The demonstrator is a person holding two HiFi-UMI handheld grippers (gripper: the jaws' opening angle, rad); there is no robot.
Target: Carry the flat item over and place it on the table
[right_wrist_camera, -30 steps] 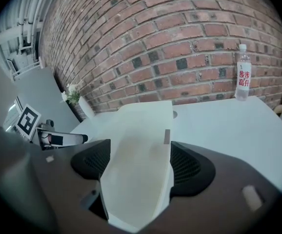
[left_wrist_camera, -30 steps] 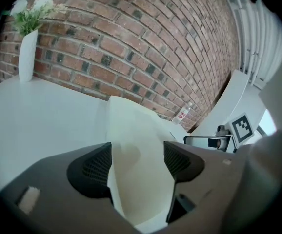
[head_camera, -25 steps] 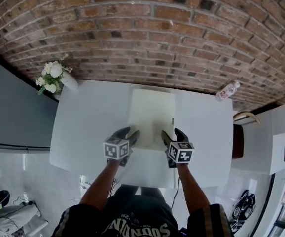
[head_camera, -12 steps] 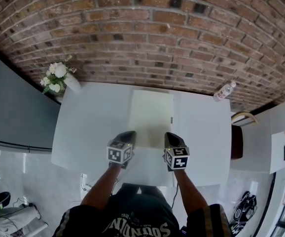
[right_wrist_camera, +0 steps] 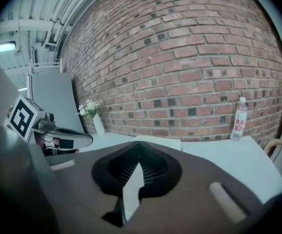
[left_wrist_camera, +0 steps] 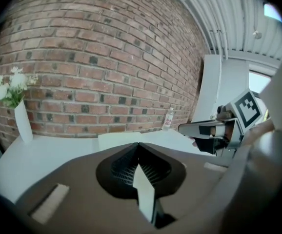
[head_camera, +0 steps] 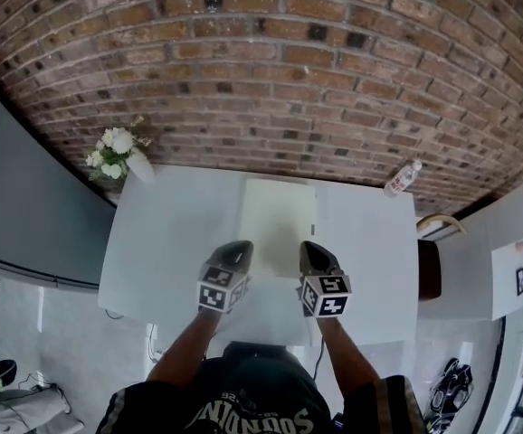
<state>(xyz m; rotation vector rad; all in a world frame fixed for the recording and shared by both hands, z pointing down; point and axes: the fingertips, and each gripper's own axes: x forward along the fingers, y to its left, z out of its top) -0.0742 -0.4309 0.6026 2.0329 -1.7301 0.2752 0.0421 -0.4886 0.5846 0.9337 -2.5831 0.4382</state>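
The flat item (head_camera: 278,220) is a pale rectangular sheet that lies flat on the white table (head_camera: 171,233), its far edge near the brick wall. My left gripper (head_camera: 239,248) hovers at its near left corner and my right gripper (head_camera: 307,247) at its near right corner. Both are shut, tips together, with nothing between them. In the left gripper view the sheet (left_wrist_camera: 119,138) shows just past the closed tips (left_wrist_camera: 139,144). The right gripper view shows the same: the sheet (right_wrist_camera: 160,141) beyond the closed tips (right_wrist_camera: 140,143).
A white vase of flowers (head_camera: 121,152) stands at the table's far left corner. A water bottle (head_camera: 403,177) stands at the far right corner. A brown chair (head_camera: 429,260) sits off the right edge. The brick wall (head_camera: 271,80) runs behind the table.
Both grippers' jaws went from open to shut. They stay by the sheet's near edge, and the sheet has not moved on the table.
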